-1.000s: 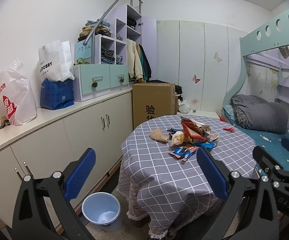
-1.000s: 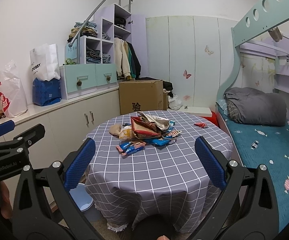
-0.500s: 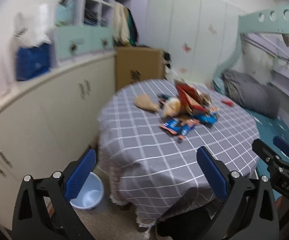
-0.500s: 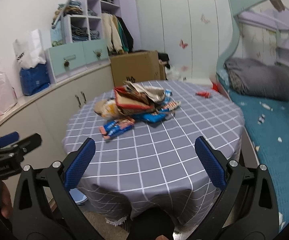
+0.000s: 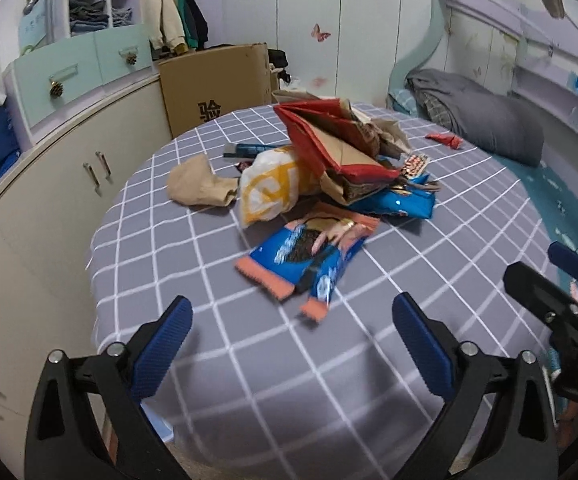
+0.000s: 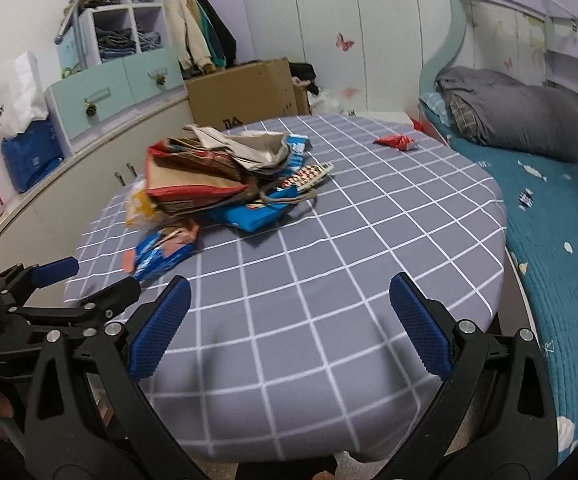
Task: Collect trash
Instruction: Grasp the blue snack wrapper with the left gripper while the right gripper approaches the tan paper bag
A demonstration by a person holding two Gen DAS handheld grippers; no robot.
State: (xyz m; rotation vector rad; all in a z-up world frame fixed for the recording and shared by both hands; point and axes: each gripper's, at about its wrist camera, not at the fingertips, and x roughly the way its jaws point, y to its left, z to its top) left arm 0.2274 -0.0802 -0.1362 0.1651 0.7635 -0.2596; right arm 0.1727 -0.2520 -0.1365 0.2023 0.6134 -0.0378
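Both grippers hang over the near edge of the round desk (image 5: 369, 392), which wears a grey checked cloth. The left gripper (image 5: 291, 344) has its blue fingers (image 5: 161, 346) spread wide with nothing between them; the right gripper (image 6: 289, 324) is the same — fingers (image 6: 417, 326) apart, empty.

The trash (image 5: 329, 160) lies heaped toward the far middle of the desk. A red-edged paper bag (image 5: 337, 148) sits on top, a yellow-and-white wrapper (image 5: 269, 188) leans against its left side, and a crumpled tan bag (image 5: 197, 184) lies just beside that. A blue packet (image 5: 405, 202) pokes out from under the heap on the right. Nearest the left gripper — apart from the heap by a small gap — is a blue-and-orange snack wrapper (image 5: 309, 256), lying flat on the cloth. A small red wrapper (image 6: 395, 142) lies alone, well apart, near the far right edge by the bed (image 6: 569, 240).

A cardboard box (image 5: 217, 88) stands behind the desk.
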